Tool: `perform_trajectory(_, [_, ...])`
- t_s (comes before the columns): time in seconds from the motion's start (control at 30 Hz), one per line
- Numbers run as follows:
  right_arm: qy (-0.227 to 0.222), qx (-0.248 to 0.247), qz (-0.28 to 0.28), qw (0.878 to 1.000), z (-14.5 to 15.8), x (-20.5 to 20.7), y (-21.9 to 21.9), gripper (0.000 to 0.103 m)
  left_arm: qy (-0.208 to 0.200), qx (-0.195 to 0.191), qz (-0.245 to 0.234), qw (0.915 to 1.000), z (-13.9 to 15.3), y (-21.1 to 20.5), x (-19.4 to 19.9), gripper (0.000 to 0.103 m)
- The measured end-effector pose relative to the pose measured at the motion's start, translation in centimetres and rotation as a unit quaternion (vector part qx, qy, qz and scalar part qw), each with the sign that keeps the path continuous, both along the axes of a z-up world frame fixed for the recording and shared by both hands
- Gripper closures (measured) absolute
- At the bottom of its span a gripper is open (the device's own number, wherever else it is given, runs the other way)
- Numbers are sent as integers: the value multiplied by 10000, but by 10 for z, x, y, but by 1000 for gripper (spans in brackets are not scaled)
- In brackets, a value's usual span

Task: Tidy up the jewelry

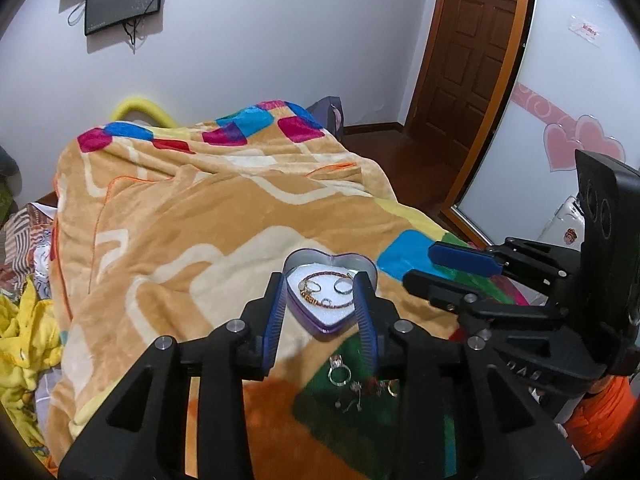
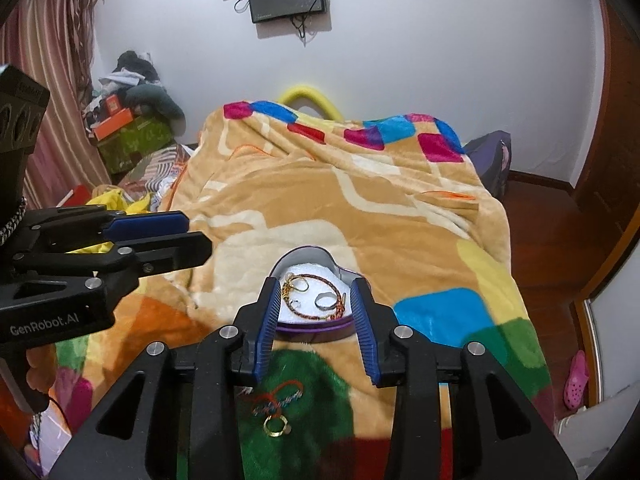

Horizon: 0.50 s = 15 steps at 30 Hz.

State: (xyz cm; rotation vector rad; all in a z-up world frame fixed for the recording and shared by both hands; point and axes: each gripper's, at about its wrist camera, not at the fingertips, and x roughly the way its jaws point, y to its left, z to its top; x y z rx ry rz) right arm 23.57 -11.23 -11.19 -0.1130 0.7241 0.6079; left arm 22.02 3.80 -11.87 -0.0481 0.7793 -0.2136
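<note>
A purple heart-shaped tin [image 1: 362, 266] [image 2: 304, 330] with white padding sits on the blanket and holds a braided bracelet [image 1: 326, 303] [image 2: 308, 312] and rings. Loose jewelry lies on the green patch in front of it: silver rings and small pieces [image 1: 341, 374] in the left wrist view, a gold ring [image 2: 276, 426] and a red beaded bracelet [image 2: 276, 398] in the right wrist view. My left gripper [image 1: 320, 286] [image 2: 196, 236] is open and empty above the tin's near side. My right gripper [image 2: 314, 288] [image 1: 418, 264] is open and empty, hovering over the tin.
The tan patterned blanket [image 1: 200, 216] [image 2: 320, 200] covers the bed. Yellow cloth [image 1: 24, 332] lies to the left. A wooden door [image 1: 476, 52] and wood floor are to the right. Boxes and clothes [image 2: 128, 124] pile in the far left corner. A pink shoe [image 2: 576, 378] is on the floor.
</note>
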Motion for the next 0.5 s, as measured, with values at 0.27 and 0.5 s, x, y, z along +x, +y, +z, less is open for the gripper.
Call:
perform_trajectory(0.27, [118,-64,-32,9999,-9,-19,-6,70,52,182,24,9998,-5,2,-29,65])
perform_trajectory(0.5, [484,-154,-11,9987,-39,-31,-8,70,470,128,31,9988,-37,4,-43,65])
